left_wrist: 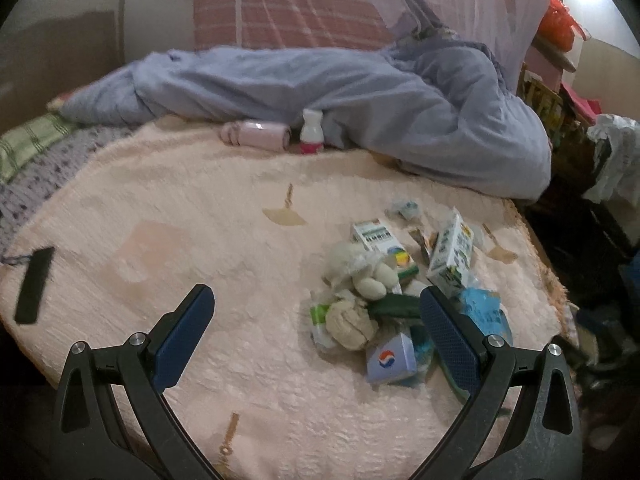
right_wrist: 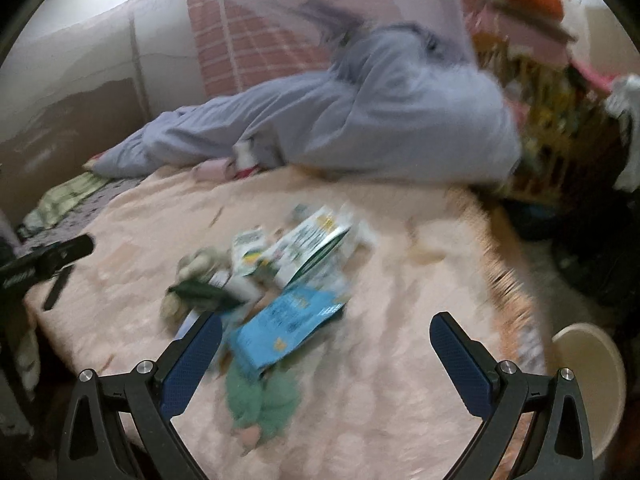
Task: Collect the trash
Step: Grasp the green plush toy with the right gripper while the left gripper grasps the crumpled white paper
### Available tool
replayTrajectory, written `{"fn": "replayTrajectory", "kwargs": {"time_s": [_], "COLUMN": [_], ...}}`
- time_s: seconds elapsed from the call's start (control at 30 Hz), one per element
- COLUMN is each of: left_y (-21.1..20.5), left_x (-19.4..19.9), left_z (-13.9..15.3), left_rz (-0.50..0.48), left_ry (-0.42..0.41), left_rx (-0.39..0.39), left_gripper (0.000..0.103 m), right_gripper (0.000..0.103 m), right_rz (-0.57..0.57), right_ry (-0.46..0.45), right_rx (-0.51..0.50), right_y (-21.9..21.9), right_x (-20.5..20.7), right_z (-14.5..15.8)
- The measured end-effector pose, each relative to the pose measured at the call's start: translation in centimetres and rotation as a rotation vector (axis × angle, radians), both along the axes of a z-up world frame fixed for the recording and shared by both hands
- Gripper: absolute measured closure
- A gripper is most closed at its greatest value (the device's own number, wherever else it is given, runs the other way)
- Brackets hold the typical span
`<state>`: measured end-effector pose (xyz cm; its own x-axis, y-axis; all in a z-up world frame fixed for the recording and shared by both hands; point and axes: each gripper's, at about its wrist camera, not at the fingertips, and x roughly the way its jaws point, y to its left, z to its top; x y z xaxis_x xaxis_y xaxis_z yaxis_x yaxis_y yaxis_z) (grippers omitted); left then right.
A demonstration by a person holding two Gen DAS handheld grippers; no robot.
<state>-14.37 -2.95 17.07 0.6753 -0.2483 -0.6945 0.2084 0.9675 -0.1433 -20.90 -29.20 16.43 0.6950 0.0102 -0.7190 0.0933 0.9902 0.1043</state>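
A heap of trash lies on the pink bed cover (left_wrist: 192, 208): crumpled paper wads (left_wrist: 352, 320), a white-and-green carton (left_wrist: 450, 254), a small box with a red-blue logo (left_wrist: 390, 360), a blue wrapper (left_wrist: 486, 312) and a flat box (left_wrist: 382, 240). My left gripper (left_wrist: 314, 316) hangs open above the cover, its right finger beside the heap. In the blurred right wrist view, my right gripper (right_wrist: 326, 344) is open just in front of the blue wrapper (right_wrist: 284, 328), the carton (right_wrist: 316, 248) and a green crumpled piece (right_wrist: 260, 400). Neither gripper holds anything.
A grey-blue quilt (left_wrist: 340, 96) is bunched along the far side, with a small white bottle (left_wrist: 311, 132) and a pink roll (left_wrist: 256, 134) against it. A black flat object (left_wrist: 34, 284) lies at left. Cluttered shelves (left_wrist: 560, 92) stand right; a pale round bin rim (right_wrist: 592, 376) sits off the bed's corner.
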Motion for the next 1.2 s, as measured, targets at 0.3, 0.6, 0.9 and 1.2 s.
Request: {"fn": "replayTrajectory", "kwargs": {"time_s": [0.3, 0.6, 0.9, 1.2], "left_y": [-0.9, -2.3, -4.4, -2.7], "left_x": [1.0, 3.4, 6.4, 4.5], "left_z": [-2.6, -6.9, -10.6, -7.5], "left_rz": [-0.085, -0.159, -0.21, -0.21], "left_ry": [0.075, 0.201, 0.331, 0.277], "left_rx": [0.068, 0.102, 0.035, 0.001], "left_gripper": [0.006, 0.017, 0.067, 0.083], "right_gripper": [0.014, 0.014, 0.025, 0.051], "right_rz": [0.047, 0.121, 0.166, 0.199], "right_ry": [0.083, 0.131, 0.222, 0.21], "right_rx": [0.086, 0.13, 0.158, 0.191], "right_y": [0.3, 1.4, 3.7, 3.5], "right_x": [1.1, 1.9, 2.7, 2.3], "right_z": [-3.8, -4.4, -8.9, -8.8]}}
